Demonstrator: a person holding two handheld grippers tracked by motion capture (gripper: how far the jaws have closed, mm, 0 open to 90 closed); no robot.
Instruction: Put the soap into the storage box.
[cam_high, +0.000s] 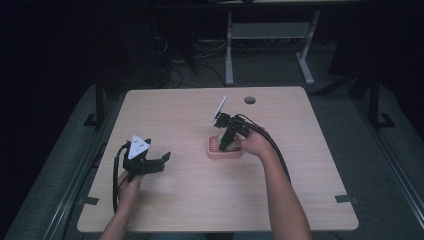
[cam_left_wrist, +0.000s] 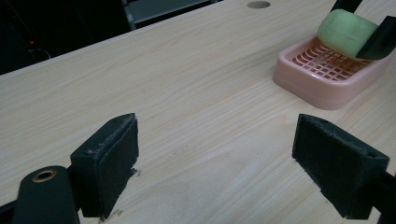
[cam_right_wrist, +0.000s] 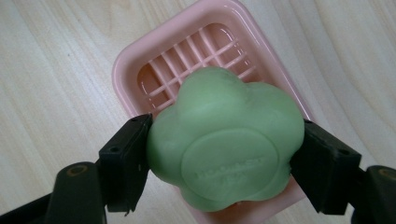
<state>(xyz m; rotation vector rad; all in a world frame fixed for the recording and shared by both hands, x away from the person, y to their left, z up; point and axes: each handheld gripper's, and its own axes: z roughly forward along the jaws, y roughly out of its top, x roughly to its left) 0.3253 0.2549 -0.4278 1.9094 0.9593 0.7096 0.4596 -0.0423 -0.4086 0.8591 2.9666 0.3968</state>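
Note:
A green flower-shaped soap (cam_right_wrist: 224, 140) is clamped between the two black jaws of my right gripper (cam_right_wrist: 224, 161), just above a pink slatted soap dish (cam_right_wrist: 182, 56). In the high view the right gripper (cam_high: 227, 142) points down over the pink dish (cam_high: 216, 153) at the table's middle. The left gripper view shows the soap (cam_left_wrist: 345, 30) tilted over the dish (cam_left_wrist: 322, 77), far to the right. My left gripper (cam_left_wrist: 217, 163) stands open with nothing between its jaws, low over bare wood; from above the left gripper (cam_high: 157, 162) is at the table's left.
The light wooden table (cam_high: 185, 115) has a round cable hole (cam_high: 250, 100) at its far edge. Dark floor, cables and a white table frame (cam_high: 229, 45) lie beyond it. A person's forearms enter from the bottom.

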